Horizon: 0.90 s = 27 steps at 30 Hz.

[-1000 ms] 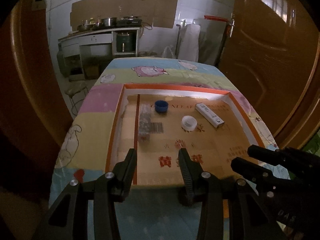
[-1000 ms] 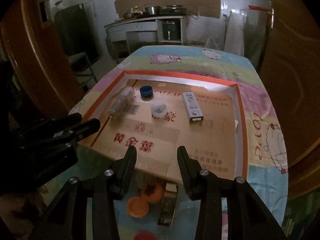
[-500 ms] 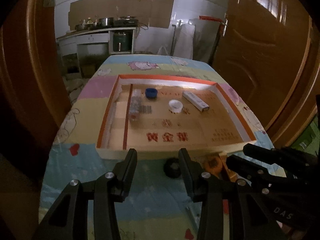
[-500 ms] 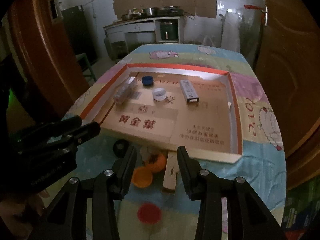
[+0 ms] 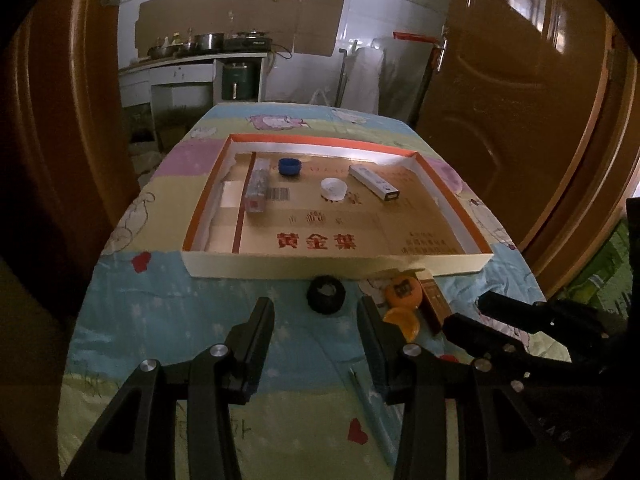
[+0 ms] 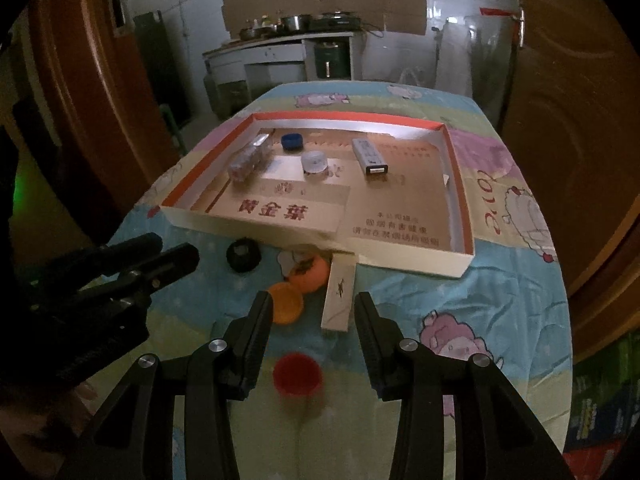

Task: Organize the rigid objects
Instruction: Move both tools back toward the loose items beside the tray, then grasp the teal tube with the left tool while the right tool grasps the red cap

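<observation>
Hovering over the near end of the bench [image 5: 132, 320], both tools hang with their jaws parted and nothing between the pads.

The left tool [image 5: 316, 312] points at a black ring-shaped cap [image 5: 326, 294], which lies on the cartoon-print cloth just ahead of its fingertips and slightly right of centre. To the right of that tool's right finger sit an orange lid [image 5: 402, 322] and, just beyond it, a round orange piece [image 5: 403, 290] with a dark mark on top. A brown slim box [image 5: 434, 300] lies beside these, further right, and the right tool [image 5: 480, 312] shows past it at the frame's lower right.

From the right tool's [image 6: 314, 306] own camera, the left tool [image 6: 156, 252] reaches in at the far left. The black cap [image 6: 243, 255] lies ahead and to the left. The orange lid [image 6: 285, 303] lies just beside the left fingertip, the round orange piece [image 6: 310, 274] just beyond it. A pale slim box [image 6: 340, 296] lies ahead between the fingers, nearer the right one. A red cap [image 6: 297, 374] lies low between the two fingers, blurred.

Beyond all these stands a shallow cardboard tray [image 6: 464, 216] with orange rims. Inside it, left to right, are a clear plastic case [image 6: 249, 158], a blue cap [image 6: 292, 141], a clear round cap [image 6: 314, 161] and a white stick-shaped box [image 6: 370, 157], all well apart from either tool.
</observation>
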Tool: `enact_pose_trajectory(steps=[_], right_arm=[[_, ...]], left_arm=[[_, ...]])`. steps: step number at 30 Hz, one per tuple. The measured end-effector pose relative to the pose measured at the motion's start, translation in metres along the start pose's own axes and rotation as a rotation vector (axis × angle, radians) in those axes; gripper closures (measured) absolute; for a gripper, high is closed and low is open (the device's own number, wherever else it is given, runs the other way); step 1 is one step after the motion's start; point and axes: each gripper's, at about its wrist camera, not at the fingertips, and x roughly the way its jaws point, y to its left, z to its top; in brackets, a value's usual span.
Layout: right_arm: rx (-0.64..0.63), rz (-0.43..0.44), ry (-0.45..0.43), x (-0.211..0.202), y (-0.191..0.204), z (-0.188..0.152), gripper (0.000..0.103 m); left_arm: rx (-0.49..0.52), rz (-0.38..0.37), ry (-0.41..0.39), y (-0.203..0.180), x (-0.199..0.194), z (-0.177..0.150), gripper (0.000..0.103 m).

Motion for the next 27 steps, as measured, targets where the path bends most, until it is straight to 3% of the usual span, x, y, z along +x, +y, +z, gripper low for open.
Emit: enact_pose_trajectory(steps=[23,27], right_arm=[[-0.054,0.001,0.033,0.022,0.014,-0.047,0.059],[-0.069,-0.029,0.025,0.019,0.013,-0.050,0.072]], left_arm=[[0.012,0.006,0.016,-0.011,-0.001,-0.029,0.060],[0.027,0.004,0.030,-0.018,0.002,-0.035,0.060]])
